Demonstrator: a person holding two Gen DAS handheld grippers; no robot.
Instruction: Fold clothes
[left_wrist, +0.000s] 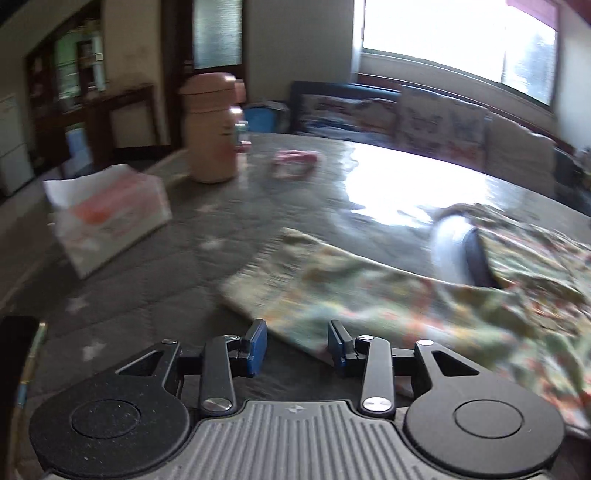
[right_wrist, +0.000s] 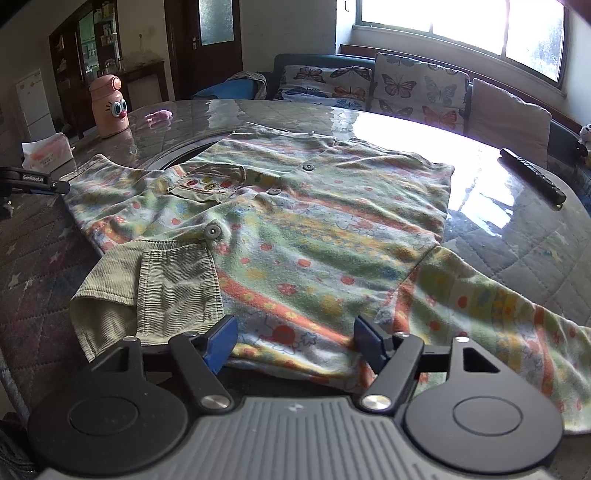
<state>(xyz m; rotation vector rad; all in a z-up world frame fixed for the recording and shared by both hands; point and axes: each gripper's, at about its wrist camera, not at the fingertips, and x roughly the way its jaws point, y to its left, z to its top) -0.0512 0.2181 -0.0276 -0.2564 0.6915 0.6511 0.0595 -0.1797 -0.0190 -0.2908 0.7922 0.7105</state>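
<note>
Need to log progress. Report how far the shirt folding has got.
Done: the patterned shirt lies spread flat on the table, buttoned side up. In hand: nothing; left gripper and right gripper have open jaws. Left: both sleeves and the body, no fold visible.

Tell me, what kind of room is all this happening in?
Most likely a home living or dining room. A sofa with butterfly-print cushions sits under a bright window, and a patterned shirt lies spread on a big glossy table beside a pink cartoon-faced flask.
</note>
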